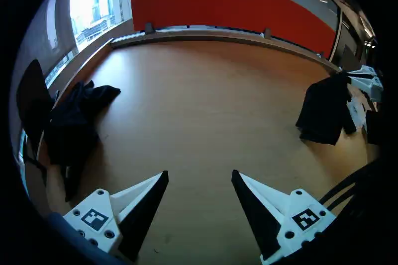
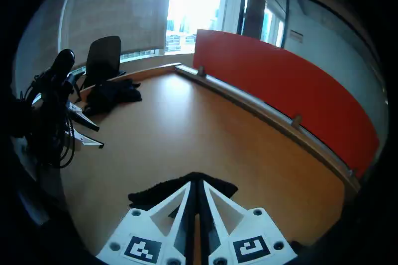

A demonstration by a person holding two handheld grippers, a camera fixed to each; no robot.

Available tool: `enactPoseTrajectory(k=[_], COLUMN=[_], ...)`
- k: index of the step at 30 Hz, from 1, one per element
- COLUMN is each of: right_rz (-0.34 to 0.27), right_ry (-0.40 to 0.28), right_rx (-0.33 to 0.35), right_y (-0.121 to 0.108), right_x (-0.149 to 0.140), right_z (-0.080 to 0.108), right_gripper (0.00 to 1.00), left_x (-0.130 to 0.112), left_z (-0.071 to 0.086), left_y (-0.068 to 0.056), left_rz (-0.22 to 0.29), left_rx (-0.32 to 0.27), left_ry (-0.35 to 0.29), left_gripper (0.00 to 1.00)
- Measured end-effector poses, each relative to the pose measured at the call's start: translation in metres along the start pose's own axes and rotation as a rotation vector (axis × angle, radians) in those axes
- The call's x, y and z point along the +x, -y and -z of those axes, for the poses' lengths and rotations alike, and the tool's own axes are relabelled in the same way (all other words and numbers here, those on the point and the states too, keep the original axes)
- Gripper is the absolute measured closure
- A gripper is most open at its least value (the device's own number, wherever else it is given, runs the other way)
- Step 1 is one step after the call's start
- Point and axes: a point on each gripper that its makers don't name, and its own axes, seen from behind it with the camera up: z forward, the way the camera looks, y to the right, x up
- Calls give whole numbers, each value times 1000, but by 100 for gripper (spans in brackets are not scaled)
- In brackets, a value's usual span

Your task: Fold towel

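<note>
With a dark cloth pile (image 1: 74, 116) lying at the wooden table's (image 1: 199, 91) left, we are holding the left gripper (image 1: 199, 172) spread above its middle and, at the right, pinching the black towel (image 1: 323, 111) between the right gripper's (image 2: 197, 183) fingers.

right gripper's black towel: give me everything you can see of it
The black towel is plain dark cloth, soft and matte, with no pattern that can be made out. The right gripper is shut on it, with cloth bunched around the closed fingertips. In the left gripper view the black towel hangs from that gripper in limp, crumpled folds, above the wooden table. Whether its lower edge touches the table cannot be told.
</note>
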Motion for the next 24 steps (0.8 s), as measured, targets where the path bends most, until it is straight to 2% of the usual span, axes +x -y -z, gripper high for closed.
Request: enactPoseTrajectory(k=[12,18,24], right_rz=[-16,-31,-56], right_ry=[-2,0,10], right_rx=[-31,-65,-114], right_y=[-13,-34,-65], right_x=[0,-2,-9], right_z=[12,23,37], right_gripper=[96,96,96], left_x=[4,6,8], left_z=[0,0,1], left_y=[-5,-7,-8], left_rz=[-10,-16,-23], left_rx=[-13,-17,-17], left_ry=[-7,-7,-9], left_gripper=[6,6,6])
